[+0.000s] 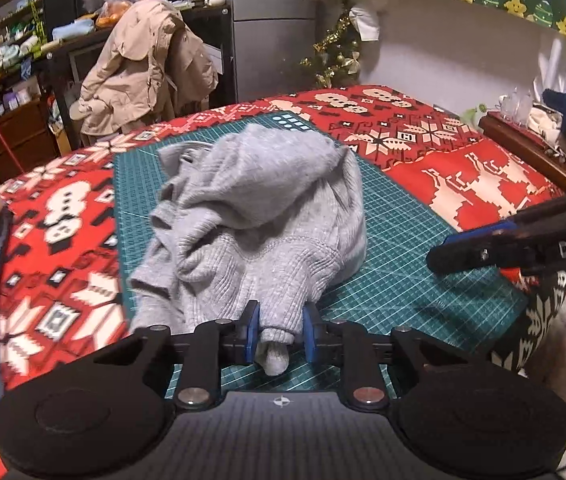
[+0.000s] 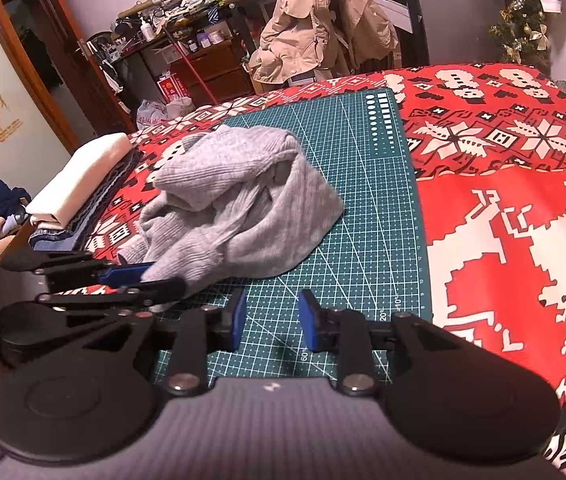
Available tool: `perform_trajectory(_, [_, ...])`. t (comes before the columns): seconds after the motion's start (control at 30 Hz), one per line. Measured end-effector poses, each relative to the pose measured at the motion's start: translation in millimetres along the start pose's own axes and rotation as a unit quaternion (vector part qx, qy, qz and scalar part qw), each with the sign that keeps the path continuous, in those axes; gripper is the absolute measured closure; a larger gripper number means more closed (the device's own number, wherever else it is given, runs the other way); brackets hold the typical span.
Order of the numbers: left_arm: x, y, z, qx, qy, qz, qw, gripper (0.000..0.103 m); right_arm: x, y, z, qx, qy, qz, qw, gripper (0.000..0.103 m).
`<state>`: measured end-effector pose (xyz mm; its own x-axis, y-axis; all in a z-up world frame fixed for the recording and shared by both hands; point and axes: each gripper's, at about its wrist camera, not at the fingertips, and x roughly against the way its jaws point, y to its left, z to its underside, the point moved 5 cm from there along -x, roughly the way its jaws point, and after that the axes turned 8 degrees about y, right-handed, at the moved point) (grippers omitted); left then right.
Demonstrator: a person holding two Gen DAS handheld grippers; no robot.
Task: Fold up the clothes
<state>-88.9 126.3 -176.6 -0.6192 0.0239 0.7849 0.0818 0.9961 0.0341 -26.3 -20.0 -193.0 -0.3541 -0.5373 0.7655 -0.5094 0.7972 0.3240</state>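
Left claw clamped on ribbed cuff of grey sweater, pads pressing cloth, cuff end poking back between them. Right claw parted, nothing between pads, hovering over bare mat near sweater's edge. Red patterned blanket covers surface. Green cutting mat lies on blanket. Sweater crumpled in heap on mat, spilling slightly onto blanket at one side. Folded pile sits beside it, white piece on top. Beige coat hangs beyond.

left wrist: low, near, facing across cutting mat | right wrist: likewise, perhaps farther | shared: mat
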Motion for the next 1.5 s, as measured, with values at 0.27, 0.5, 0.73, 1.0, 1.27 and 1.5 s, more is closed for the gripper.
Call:
perform_trajectory(0.27, [25.2, 34.3, 20.8, 0.010, 0.012, -0.037, 0.9992, 0.082, -0.2, 3.9, 0.0, 0.011, 0.002, 0.000, 1.000, 0.072])
perform_trajectory(0.5, [32.9, 67.1, 31.2, 0.070, 0.014, -0.052, 0.9961, 0.077, -1.3, 18.6, -1.1, 0.039, 0.003, -0.003, 0.999, 0.072])
perform_trajectory(0.73, [39.5, 54.8, 31.9, 0.055, 0.005, -0.050, 0.9972, 0.069, -0.3, 42.1, -10.5, 0.088, -0.005, -0.003, 0.996, 0.072])
perform_trajectory(1.0, [48.7, 58.2, 36.8, 0.084, -0.008, -0.034, 0.9958, 0.065, -4.9, 100.9, -30.1, 0.234, -0.012, -0.012, 0.972, 0.072])
perform_trajectory(1.27, [53.7, 68.0, 46.4, 0.128, -0.011, -0.027, 0.9914, 0.065, -43.2, 150.9, -35.8, 0.323, -0.016, 0.024, 0.946, 0.065])
perform_trajectory(1.5, [54.2, 67.5, 49.6, 0.132, -0.015, -0.025, 0.9908, 0.065, -55.8, 128.6, -60.4, 0.248, -0.025, 0.044, 0.968, 0.097])
